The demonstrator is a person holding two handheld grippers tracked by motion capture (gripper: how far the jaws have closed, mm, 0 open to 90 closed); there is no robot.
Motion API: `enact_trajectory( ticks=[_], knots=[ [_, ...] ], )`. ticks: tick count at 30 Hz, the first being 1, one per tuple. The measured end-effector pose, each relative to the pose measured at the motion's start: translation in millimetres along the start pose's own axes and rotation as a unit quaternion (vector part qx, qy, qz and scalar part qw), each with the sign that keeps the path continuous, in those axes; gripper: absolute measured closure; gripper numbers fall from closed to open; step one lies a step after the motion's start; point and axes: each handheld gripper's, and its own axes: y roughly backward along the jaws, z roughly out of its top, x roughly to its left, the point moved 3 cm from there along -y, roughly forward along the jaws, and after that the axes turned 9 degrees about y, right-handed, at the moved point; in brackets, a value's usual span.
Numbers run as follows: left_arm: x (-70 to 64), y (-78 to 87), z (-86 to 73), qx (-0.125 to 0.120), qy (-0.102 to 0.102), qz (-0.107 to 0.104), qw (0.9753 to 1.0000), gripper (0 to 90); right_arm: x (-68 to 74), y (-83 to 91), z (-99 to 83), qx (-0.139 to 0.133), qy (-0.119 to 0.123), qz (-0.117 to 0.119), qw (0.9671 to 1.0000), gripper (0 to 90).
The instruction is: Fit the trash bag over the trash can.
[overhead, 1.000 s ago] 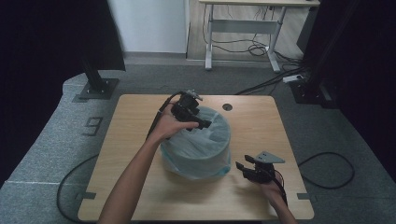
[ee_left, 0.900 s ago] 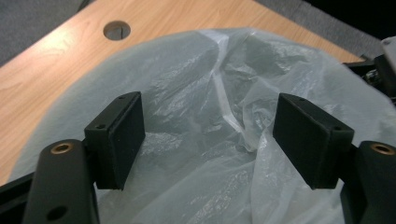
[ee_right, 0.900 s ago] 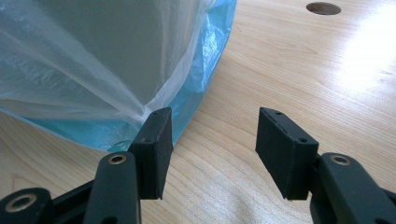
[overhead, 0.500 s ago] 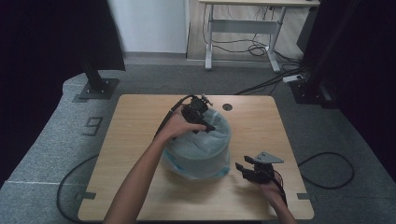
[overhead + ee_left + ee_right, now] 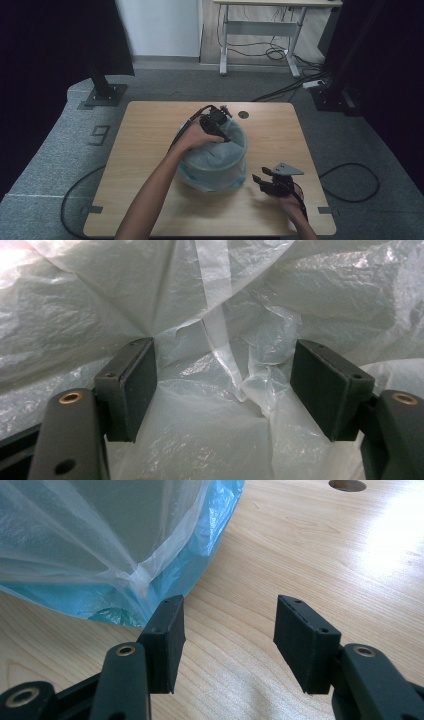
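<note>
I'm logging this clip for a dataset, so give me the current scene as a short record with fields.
surface: wooden table
main object: round bin lined with a thin plastic bag, standing upright mid-table
left gripper: open, jaws down inside the bag, film between them but not pinched
right gripper: open, low over the table beside the bin, holding nothing
bag edge: blue film draped down the bin's outside to the table
table hole: behind the bin

Pale wooden counter (image 5: pixel 150 150) with rounded corners, round cable hole (image 5: pixel 243 114) near its far edge, bin (image 5: pixel 215 172) lined with a clear and blue plastic bag (image 5: pixel 195 540) standing at its middle, grey carpeted floor (image 5: pixel 60 165) around it
</note>
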Motion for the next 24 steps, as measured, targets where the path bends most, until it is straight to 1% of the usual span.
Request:
enact_trajectory(
  ticks=[1, 4, 5, 8, 11, 16, 17, 19, 20, 22, 24],
  knots=[
    [0.0, 2.4, -0.2, -0.005, -0.001, 0.001, 1.0000, 26.6, -0.1, 0.2, 0.0, 0.000, 0.000, 0.000, 1.0000, 45.0],
    [-0.7, 16.0, -0.9, -0.038, 0.000, -0.005, 0.9993, 26.8, -0.9, 1.1, 0.0, -0.001, -0.002, -0.002, 1.0000, 45.0],
    [-1.7, 23.0, -1.7, -0.050, -0.002, -0.009, 0.9987, 26.8, -1.1, 1.2, -0.2, -0.001, -0.003, -0.002, 1.0000, 45.0],
    [-4.6, 37.7, -5.3, -0.073, -0.003, -0.020, 0.9971, 26.7, -1.2, 0.9, -0.3, 0.000, -0.003, -0.002, 1.0000, 45.0],
    [-8.6, 52.4, -12.1, -0.096, 0.000, -0.033, 0.9949, 26.6, -0.8, 0.7, 0.0, 0.000, -0.001, -0.003, 1.0000, 45.0],
    [-16.7, 70.7, -25.3, -0.118, -0.008, -0.050, 0.9918, 26.6, -0.3, 1.9, -0.4, 0.001, 0.000, -0.004, 1.0000, 45.0],
    [-18.9, 74.4, -28.2, -0.123, -0.009, -0.059, 0.9906, 26.6, -0.3, 1.9, -0.5, 0.002, -0.001, -0.004, 1.0000, 45.0],
    [-24.2, 81.2, -34.5, -0.136, -0.009, -0.079, 0.9875, 26.6, 0.1, 1.6, -0.5, 0.002, 0.000, -0.004, 1.0000, 45.0],
    [-26.0, 82.8, -36.6, -0.138, -0.011, -0.082, 0.9870, 26.6, 0.6, 1.3, -0.5, 0.003, 0.000, -0.004, 1.0000, 45.0],
    [-30.6, 84.8, -41.9, -0.138, -0.018, -0.083, 0.9867, 26.6, 1.0, 1.2, -0.6, 0.004, 0.000, -0.003, 1.0000, 45.0],
    [-35.5, 84.0, -46.3, -0.132, -0.027, -0.082, 0.9875, 26.6, 1.2, 1.2, -0.6, 0.005, -0.001, -0.003, 1.0000, 45.0]
  ],
)
